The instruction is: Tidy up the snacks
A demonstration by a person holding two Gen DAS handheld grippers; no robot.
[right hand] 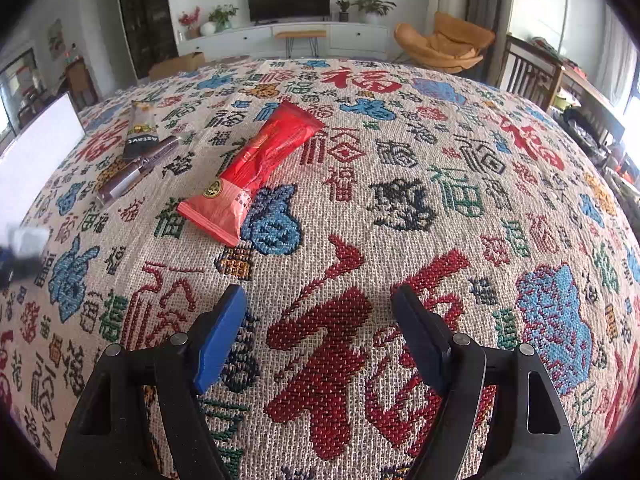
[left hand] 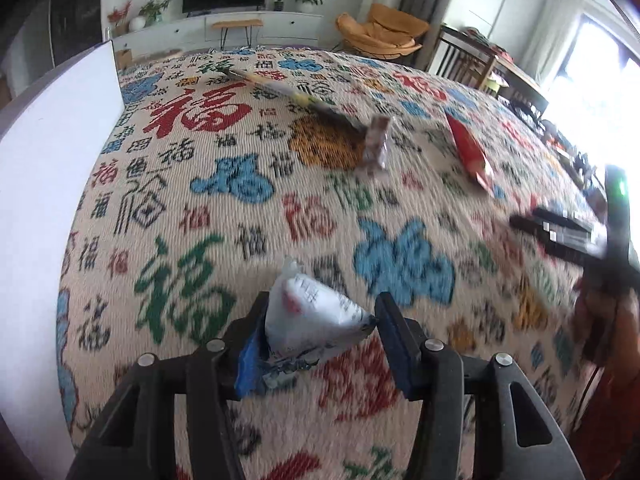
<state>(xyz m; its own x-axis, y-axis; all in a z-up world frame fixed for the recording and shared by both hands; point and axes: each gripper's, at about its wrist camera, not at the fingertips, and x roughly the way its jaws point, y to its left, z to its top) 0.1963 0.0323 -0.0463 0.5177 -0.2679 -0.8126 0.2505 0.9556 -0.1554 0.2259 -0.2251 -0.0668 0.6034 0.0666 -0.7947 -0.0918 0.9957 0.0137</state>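
Observation:
My left gripper (left hand: 320, 312) is shut on a white snack packet (left hand: 312, 316) and holds it above the patterned tablecloth (left hand: 200, 208). A red snack packet (right hand: 256, 168) lies flat ahead of my right gripper (right hand: 316, 304), which is open and empty over the cloth. The red packet also shows in the left wrist view (left hand: 470, 152). A dark brown snack bar (right hand: 140, 130) and a clear-wrapped brown bar (right hand: 134, 172) lie at the left. In the left wrist view these are the long bar (left hand: 288, 94) and the small wrapped bar (left hand: 376, 146). The right gripper appears blurred in the left wrist view (left hand: 568, 236).
A white box wall (left hand: 52, 152) stands at the table's left edge, also seen in the right wrist view (right hand: 36, 152). Beyond the table are a TV cabinet (right hand: 288, 36), an orange chair (right hand: 444, 44) and wooden chairs (right hand: 532, 72) at the right.

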